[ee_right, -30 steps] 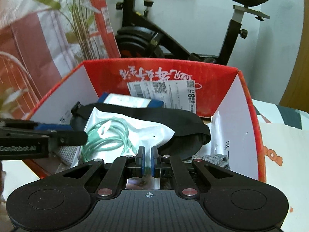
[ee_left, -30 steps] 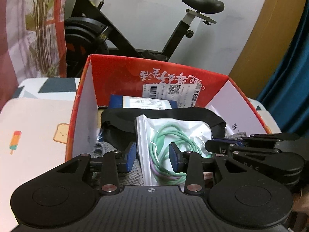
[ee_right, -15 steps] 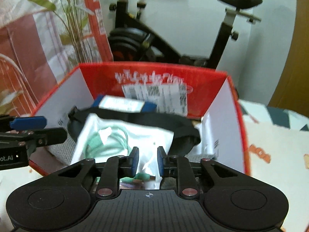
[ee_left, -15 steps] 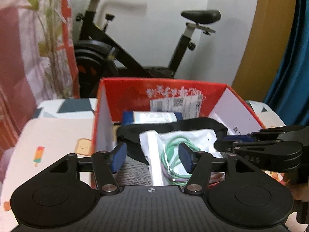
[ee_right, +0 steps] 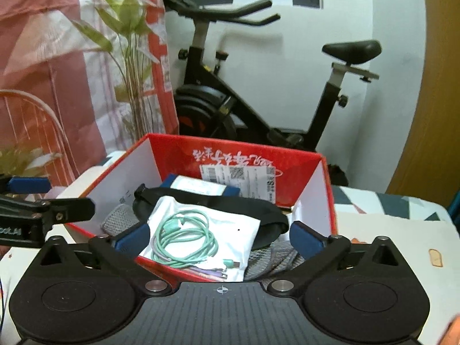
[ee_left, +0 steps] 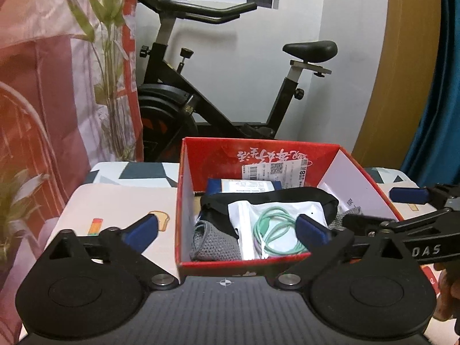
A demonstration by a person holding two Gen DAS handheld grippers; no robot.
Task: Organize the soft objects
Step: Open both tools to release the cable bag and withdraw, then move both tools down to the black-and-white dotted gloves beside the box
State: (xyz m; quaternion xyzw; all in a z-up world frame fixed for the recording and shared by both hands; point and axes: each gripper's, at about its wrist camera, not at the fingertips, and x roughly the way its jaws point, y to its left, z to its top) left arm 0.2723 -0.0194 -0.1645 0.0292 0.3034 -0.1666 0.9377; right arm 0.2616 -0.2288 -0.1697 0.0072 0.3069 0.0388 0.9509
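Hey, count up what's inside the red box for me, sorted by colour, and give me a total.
In the red box:
Black: 1, strap pouch
White: 1, cable bag
Grey: 2, knit pieces
Blue: 1, labelled packet
Total: 5 visible; more may lie hidden beneath.

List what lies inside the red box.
Inside the red box: a clear bag of green cables on top, over a black strap, grey knit fabric and a blue package. Anything deeper is covered.
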